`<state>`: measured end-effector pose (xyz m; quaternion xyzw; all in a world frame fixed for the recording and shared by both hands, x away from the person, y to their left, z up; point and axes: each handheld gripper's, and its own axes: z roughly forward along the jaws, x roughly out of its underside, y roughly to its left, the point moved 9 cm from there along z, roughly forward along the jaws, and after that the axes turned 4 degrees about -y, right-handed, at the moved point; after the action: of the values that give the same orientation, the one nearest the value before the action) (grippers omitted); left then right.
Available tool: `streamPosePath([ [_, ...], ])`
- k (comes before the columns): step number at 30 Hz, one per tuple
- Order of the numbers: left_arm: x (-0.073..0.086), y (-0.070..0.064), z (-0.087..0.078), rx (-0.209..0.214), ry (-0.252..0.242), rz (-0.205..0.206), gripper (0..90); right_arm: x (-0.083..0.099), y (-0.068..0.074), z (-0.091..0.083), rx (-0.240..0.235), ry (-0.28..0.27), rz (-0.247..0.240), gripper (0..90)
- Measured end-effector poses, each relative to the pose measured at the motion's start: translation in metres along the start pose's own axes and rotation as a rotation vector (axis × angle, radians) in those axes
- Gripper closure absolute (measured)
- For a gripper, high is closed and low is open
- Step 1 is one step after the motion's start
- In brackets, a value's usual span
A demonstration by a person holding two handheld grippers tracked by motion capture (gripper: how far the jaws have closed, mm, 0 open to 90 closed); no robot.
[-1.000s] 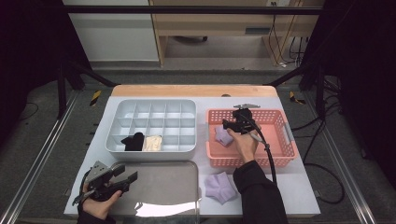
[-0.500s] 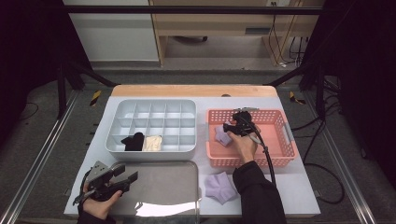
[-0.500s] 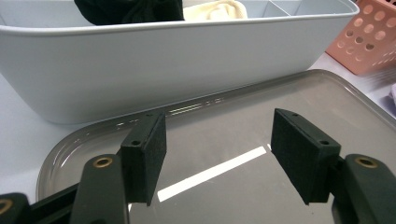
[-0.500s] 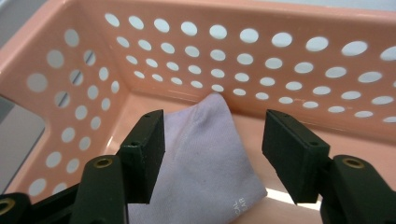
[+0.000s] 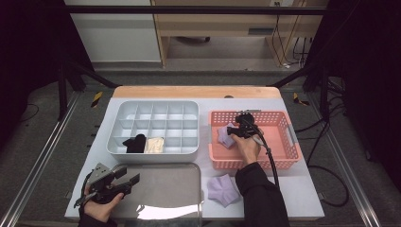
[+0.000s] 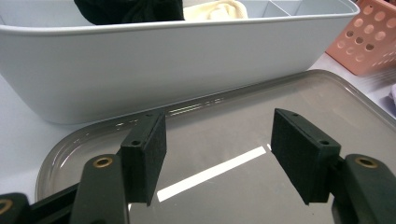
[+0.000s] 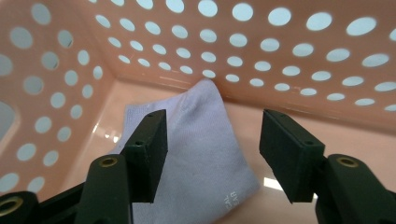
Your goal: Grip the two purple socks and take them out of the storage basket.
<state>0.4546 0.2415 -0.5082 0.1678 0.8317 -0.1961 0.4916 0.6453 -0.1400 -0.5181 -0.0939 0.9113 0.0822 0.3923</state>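
A lavender sock (image 7: 196, 154) lies flat in the corner of the pink perforated basket (image 5: 283, 156), seen also as a sock (image 5: 225, 135) at the basket's left end. My right gripper (image 7: 212, 140) hangs open just above it, jaws on either side of the sock's far corner; from above the right gripper (image 5: 235, 131) is inside the basket. A second lavender sock (image 5: 222, 189) lies on the table in front of the basket. My left gripper (image 5: 126, 178) is open, empty, low over the grey tray (image 6: 224, 158).
A white divided organizer (image 5: 156, 151) holds a black sock (image 5: 135, 143) and a cream sock (image 5: 154, 144) in its front row. The organizer wall (image 6: 154, 70) stands just beyond the left gripper. The grey tray (image 5: 161, 191) sits at the table's front edge.
My right gripper has sunk a little lower and leftward into the basket toward the sock. The left gripper has stayed put.
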Motion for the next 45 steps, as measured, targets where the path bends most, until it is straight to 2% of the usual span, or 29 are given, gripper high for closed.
streamPosePath([
  [9,0.0,0.0,0.0,0.0,-0.001,0.0,35.3,0.009,0.0,0.005,0.003,0.082,0.014,49.5],
  [13,0.0,0.0,0.0,0.0,-0.001,0.002,35.3,0.014,0.001,0.005,-0.013,0.131,0.032,59.0],
  [20,0.0,0.0,-0.001,-0.003,-0.001,0.003,35.3,0.015,0.005,0.001,-0.044,0.16,0.054,79.7],
  [27,-0.001,0.0,-0.001,-0.002,-0.004,-0.003,35.4,0.011,0.005,-0.005,-0.012,0.141,0.029,82.8],
  [33,-0.001,0.0,-0.001,-0.004,-0.005,-0.004,35.4,0.002,0.006,-0.015,-0.019,0.094,0.04,82.6],
  [36,-0.001,0.0,-0.001,-0.005,-0.004,-0.005,35.5,-0.005,0.007,-0.022,-0.007,0.063,-0.002,82.5],
  [38,-0.001,0.0,-0.001,-0.006,-0.002,-0.002,35.6,-0.01,0.011,-0.029,-0.026,0.052,0.003,82.6],
  [41,-0.001,0.0,-0.001,-0.006,-0.004,-0.004,35.6,-0.018,0.017,-0.04,-0.043,0.024,-0.024,82.7],
  [45,-0.001,0.0,-0.001,-0.007,-0.004,-0.005,35.6,-0.022,0.02,-0.055,-0.06,-0.008,-0.032,82.6],
])
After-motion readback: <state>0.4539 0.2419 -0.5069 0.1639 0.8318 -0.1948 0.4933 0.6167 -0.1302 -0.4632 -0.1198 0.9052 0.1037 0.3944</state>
